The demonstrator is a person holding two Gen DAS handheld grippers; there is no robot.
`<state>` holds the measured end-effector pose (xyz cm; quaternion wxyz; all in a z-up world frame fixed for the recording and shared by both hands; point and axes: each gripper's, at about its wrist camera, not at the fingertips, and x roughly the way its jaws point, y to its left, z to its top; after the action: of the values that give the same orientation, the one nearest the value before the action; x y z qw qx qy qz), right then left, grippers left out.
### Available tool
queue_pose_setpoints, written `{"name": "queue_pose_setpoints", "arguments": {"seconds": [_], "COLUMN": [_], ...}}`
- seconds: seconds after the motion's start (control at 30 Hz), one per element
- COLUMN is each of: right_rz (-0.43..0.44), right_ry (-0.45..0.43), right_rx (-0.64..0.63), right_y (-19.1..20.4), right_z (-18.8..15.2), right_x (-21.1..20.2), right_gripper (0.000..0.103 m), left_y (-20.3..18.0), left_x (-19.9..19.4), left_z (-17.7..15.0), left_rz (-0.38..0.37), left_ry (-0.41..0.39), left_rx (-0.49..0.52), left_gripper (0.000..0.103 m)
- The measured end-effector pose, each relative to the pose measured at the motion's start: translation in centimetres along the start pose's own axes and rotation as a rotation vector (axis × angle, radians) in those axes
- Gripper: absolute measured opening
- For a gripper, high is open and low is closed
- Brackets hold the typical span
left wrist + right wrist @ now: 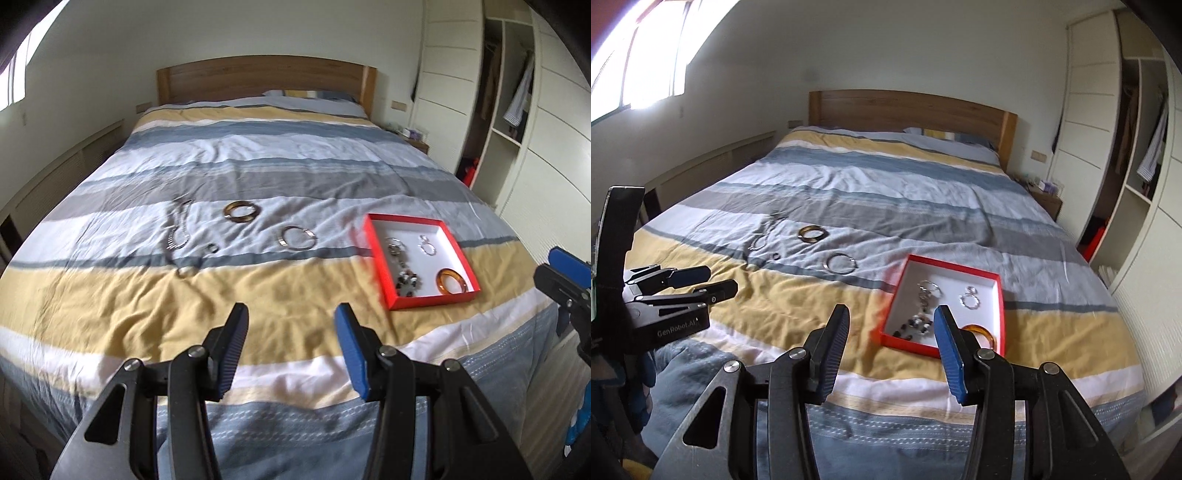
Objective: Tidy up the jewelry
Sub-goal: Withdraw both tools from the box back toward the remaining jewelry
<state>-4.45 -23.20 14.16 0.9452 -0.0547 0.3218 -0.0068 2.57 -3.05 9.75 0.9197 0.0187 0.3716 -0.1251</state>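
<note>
Left wrist view: left gripper (291,325) spread wide, holding nothing, hovering over the yellow stripe at the foot of the bed (258,155). Red box (373,236) lying to the right on the bedspread, already stocked: an amber bangle (453,281) in the near right corner, a small silver ring pair (426,245) toward the far side, a beaded piece with a silver ring (400,266) down the left half. Outside the box, well apart from it: brown bangle (241,211), thin silver hoop (298,238), silver chain (179,236), a small dark ring (213,249) and a pale small piece (184,272) just on the yellow stripe, too blurred to identify. Right gripper (565,273) cut off at the right edge; opening not readable here. Right wrist view: right gripper (892,328) also spread wide and empty, aimed at the near edge of the red box (993,277), not touching it. Same contents in the box; brown bangle (812,233), silver hoop (842,263) and chain (757,243) loose on the bed further left. Left gripper (705,282) seen from the side at the left, fingers apart. Judged progress: partway, about three pieces boxed, about five left loose; no piece in hand at present.
</note>
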Motion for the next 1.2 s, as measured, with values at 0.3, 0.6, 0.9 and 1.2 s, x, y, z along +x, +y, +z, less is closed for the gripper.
{"name": "queue_pose_setpoints", "arguments": {"seconds": [0.3, 0.6, 0.9, 1.2], "right_rz": [0.062, 0.137, 0.197, 0.289], "right_ry": [-0.002, 0.058, 0.145, 0.207], "right_rx": [-0.051, -0.042, -0.029, -0.041], "right_y": [2.9, 4.1, 5.1, 6.4], "right_z": [0.6, 1.5, 1.6, 3.8], "right_x": [-0.3, 5.1, 13.0, 22.2], "right_gripper": [0.055, 0.056, 0.056, 0.047], "left_y": [7.2, 13.4, 14.7, 14.0], "left_x": [-0.8, 1.7, 8.0, 16.2], "left_z": [-1.7, -2.4, -1.6, 2.8], "left_rz": [0.072, 0.151, 0.112, 0.041], "left_ry": [0.001, 0.032, 0.068, 0.093], "left_rx": [-0.111, -0.203, -0.204, -0.132], "left_gripper": [0.047, 0.047, 0.047, 0.047]}}
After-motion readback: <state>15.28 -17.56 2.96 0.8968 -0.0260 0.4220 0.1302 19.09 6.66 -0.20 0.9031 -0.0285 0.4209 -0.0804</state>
